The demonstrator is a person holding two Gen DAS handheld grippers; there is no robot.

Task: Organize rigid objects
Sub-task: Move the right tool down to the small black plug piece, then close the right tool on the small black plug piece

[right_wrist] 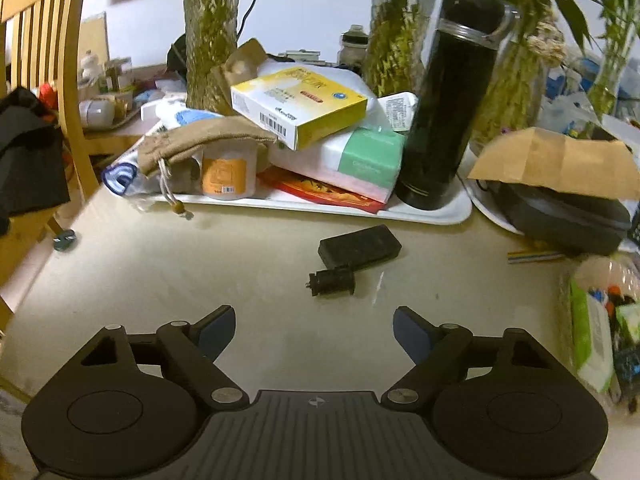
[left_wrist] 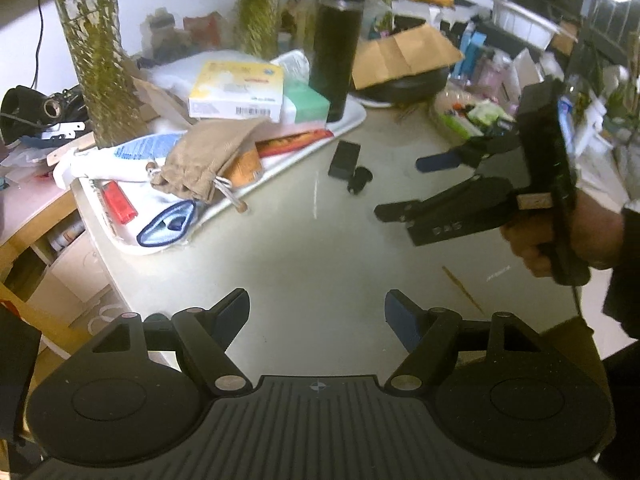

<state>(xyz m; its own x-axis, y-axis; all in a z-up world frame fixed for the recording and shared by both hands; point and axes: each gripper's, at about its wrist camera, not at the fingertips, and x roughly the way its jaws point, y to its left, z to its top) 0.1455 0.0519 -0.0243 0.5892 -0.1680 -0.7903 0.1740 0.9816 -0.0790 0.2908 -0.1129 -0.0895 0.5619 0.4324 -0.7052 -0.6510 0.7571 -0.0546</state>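
A flat black box (right_wrist: 359, 246) and a small black cylindrical part (right_wrist: 333, 281) lie on the beige table in front of a white tray (right_wrist: 448, 212). Both show in the left wrist view too, the box (left_wrist: 344, 159) and the part (left_wrist: 359, 179). The tray holds a tall black flask (right_wrist: 448, 100), a yellow and white carton (right_wrist: 300, 106), a tan drawstring pouch (right_wrist: 192, 144), an orange-labelled jar (right_wrist: 228, 174) and a red lighter (left_wrist: 119, 202). My right gripper (right_wrist: 314, 330) is open and empty, just short of the black part; it also shows in the left wrist view (left_wrist: 404, 186). My left gripper (left_wrist: 316, 312) is open and empty over bare table.
A dark pan under a brown paper bag (right_wrist: 560, 184) sits right of the tray. A plastic bag of small items (right_wrist: 600, 320) lies at the far right. Glass vases with stems (right_wrist: 210, 32) stand behind the tray. A wooden chair (right_wrist: 44, 40) stands at the left.
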